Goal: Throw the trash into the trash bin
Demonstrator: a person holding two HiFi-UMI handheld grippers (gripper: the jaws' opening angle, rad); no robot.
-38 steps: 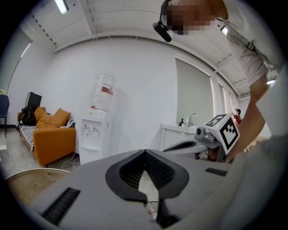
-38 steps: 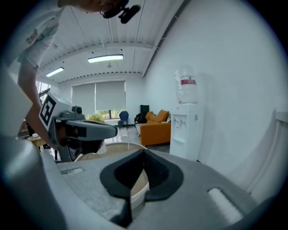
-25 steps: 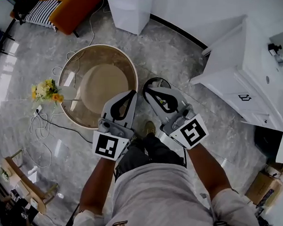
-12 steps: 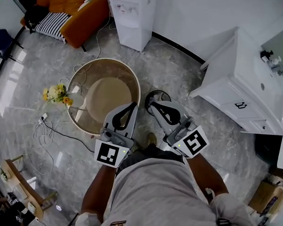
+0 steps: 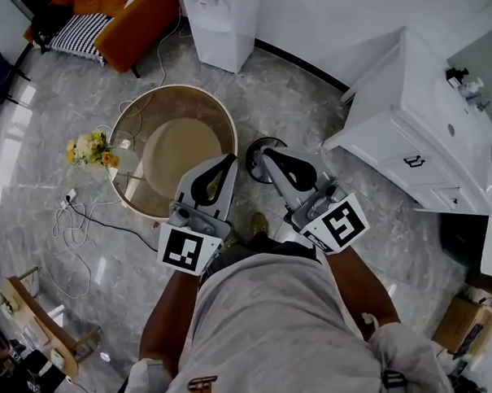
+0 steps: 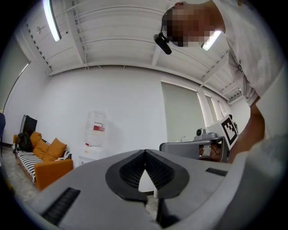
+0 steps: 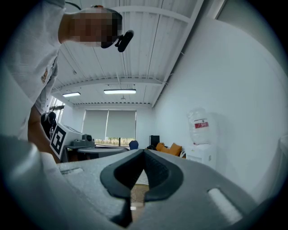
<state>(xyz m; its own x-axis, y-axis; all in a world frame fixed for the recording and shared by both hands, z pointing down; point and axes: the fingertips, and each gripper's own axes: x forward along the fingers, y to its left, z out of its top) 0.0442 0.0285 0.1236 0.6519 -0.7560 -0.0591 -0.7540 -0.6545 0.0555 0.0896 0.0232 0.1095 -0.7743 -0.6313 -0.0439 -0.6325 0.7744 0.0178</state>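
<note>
- Holding both tools level in front of the body. The left gripper [image 5: 227, 165] has its jaws pressed tip to tip with nothing between them.
- The right gripper [image 5: 265, 155] sits just beside it, also fully closed and empty.
- No trash shows in either tool or anywhere on the floor [image 5: 306, 91], so I cannot tell where it lies.
- A black round container [image 5: 252, 160] stands on the floor directly under the right gripper's tips. I judge it to be the trash bin; its mouth is mostly hidden by the tool.
- A round glass table [image 5: 145, 114] lies just beyond the left gripper's tips, with a flower bunch [image 5: 88, 150] at its outer edge, left of that tool.
- Loose cables [image 5: 76, 214] trail on the floor further left of the left gripper.
- Well ahead of both tools are a water dispenser [image 5: 220, 22] and an orange sofa [image 5: 137, 21]. A white cabinet [image 5: 413, 119] stands to the right of the right gripper.
- Risk: swinging the left gripper forward could strike the glass rim or tip the flowers.
- Risk: a release made without sight of the bin mouth may miss it.
- Risk: stepping left may snag the cables.
</note>
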